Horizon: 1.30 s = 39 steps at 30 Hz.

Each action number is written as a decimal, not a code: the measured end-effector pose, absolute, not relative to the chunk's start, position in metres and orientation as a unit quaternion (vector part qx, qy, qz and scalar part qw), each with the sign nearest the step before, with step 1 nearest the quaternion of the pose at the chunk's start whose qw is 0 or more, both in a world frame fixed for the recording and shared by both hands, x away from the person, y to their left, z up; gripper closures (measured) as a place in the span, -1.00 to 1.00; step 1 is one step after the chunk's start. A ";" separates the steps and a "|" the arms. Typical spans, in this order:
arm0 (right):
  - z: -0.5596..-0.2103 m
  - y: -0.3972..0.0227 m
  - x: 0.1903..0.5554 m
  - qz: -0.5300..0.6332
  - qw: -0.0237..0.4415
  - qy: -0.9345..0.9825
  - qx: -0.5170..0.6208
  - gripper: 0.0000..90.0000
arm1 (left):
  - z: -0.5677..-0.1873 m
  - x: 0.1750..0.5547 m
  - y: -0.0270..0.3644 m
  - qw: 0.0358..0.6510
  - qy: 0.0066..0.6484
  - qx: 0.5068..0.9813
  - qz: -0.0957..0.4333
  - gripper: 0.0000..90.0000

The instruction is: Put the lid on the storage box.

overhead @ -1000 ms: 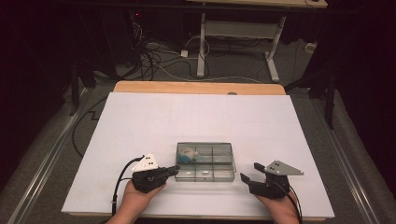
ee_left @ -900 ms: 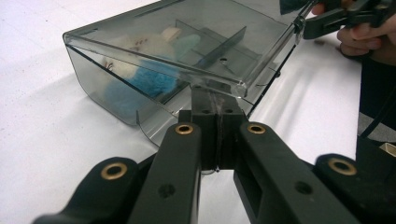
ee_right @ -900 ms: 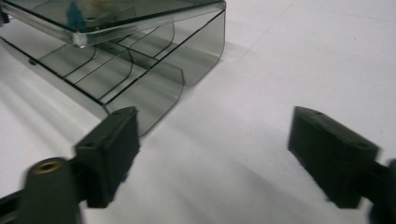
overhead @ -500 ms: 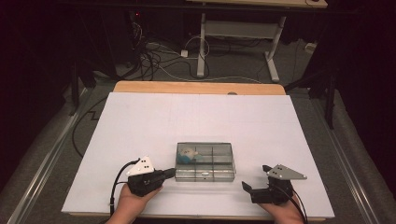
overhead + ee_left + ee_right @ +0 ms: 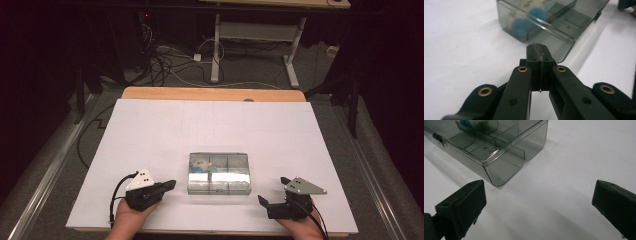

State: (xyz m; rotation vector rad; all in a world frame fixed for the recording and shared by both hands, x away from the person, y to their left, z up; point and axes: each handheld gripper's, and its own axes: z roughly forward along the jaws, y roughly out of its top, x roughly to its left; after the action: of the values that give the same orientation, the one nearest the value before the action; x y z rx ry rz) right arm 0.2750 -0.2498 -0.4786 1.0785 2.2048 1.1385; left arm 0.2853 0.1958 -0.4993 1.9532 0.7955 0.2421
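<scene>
Left gripper [image 5: 170, 184] sits low on the white table [image 5: 150, 130] near its front edge, jaws pressed fully together with nothing between them (pads meet flat in the left gripper view), tips pointing at the clear box [image 5: 219, 173] just ahead and apart from it. The box lies between the two grippers, lid closed and latched, with a blue-and-white item [image 5: 527, 21] in the compartment at the corner nearest the left gripper's tips. Right gripper [image 5: 272, 192], to the box's other side and clear of it, has its jaws spread wide and empty, the box's near corner ahead and off toward its left jaw.
</scene>
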 end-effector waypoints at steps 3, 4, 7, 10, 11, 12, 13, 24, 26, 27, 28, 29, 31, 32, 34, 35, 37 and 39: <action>-0.478 -0.249 0.274 0.412 0.219 0.794 0.390 -1.00 | -0.499 0.286 0.203 0.479 0.333 0.804 0.114 0.94; -0.478 -0.249 0.274 0.412 0.221 0.793 0.390 -1.00 | -0.500 0.287 0.206 0.477 0.336 0.804 0.117 0.94; -0.478 -0.250 0.274 0.413 0.224 0.792 0.389 -1.00 | -0.502 0.288 0.214 0.466 0.345 0.805 0.127 0.93; -0.478 -0.252 0.274 0.413 0.224 0.791 0.393 -1.00 | -0.502 0.287 0.222 0.453 0.353 0.807 0.138 0.87; -0.477 -0.252 0.274 0.413 0.225 0.789 0.394 -1.00 | -0.503 0.286 0.224 0.447 0.353 0.809 0.142 0.85; -0.477 -0.252 0.274 0.414 0.225 0.789 0.394 -1.00 | -0.503 0.286 0.226 0.441 0.353 0.812 0.144 0.81; -0.477 -0.252 0.274 0.413 0.225 0.790 0.394 -1.00 | -0.504 0.285 0.227 0.439 0.354 0.813 0.146 0.79; -0.477 -0.251 0.273 0.417 0.225 0.790 0.389 -1.00 | -0.505 0.286 0.231 0.447 0.363 0.807 0.130 -0.15; -0.477 -0.250 0.273 0.418 0.225 0.790 0.388 -1.00 | -0.505 0.287 0.230 0.446 0.355 0.812 0.125 -0.26; -0.477 -0.250 0.273 0.419 0.224 0.790 0.387 -1.00 | -0.505 0.287 0.229 0.442 0.353 0.815 0.126 -0.34; -0.477 -0.250 0.273 0.421 0.223 0.790 0.386 -1.00 | -0.505 0.287 0.228 0.440 0.354 0.815 0.128 -0.42; -0.477 -0.250 0.273 0.420 0.222 0.791 0.386 -1.00 | -0.505 0.287 0.227 0.438 0.356 0.816 0.128 -0.50; -0.477 -0.250 0.273 0.420 0.223 0.791 0.386 -1.00 | -0.505 0.288 0.227 0.439 0.357 0.814 0.131 -0.66; -0.476 -0.250 0.273 0.421 0.223 0.791 0.384 -1.00 | -0.505 0.287 0.228 0.444 0.359 0.811 0.131 -0.70; -0.476 -0.250 0.273 0.423 0.225 0.791 0.381 -1.00 | -0.504 0.288 0.230 0.454 0.365 0.803 0.126 -0.83; -0.476 -0.249 0.272 0.424 0.225 0.790 0.381 -1.00 | -0.504 0.288 0.230 0.458 0.367 0.800 0.122 -0.91; -0.475 -0.249 0.271 0.426 0.224 0.790 0.381 -1.00 | -0.503 0.287 0.231 0.464 0.368 0.796 0.122 -1.00; -0.474 -0.249 0.270 0.428 0.224 0.790 0.379 -1.00 | -0.502 0.286 0.230 0.464 0.365 0.796 0.130 -1.00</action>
State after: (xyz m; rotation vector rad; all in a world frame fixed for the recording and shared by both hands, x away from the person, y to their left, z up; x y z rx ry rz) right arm 0.2703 -0.2487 -0.4742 1.0447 2.1793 1.1806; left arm 0.2859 0.2300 -0.5019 1.9566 0.8970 0.3186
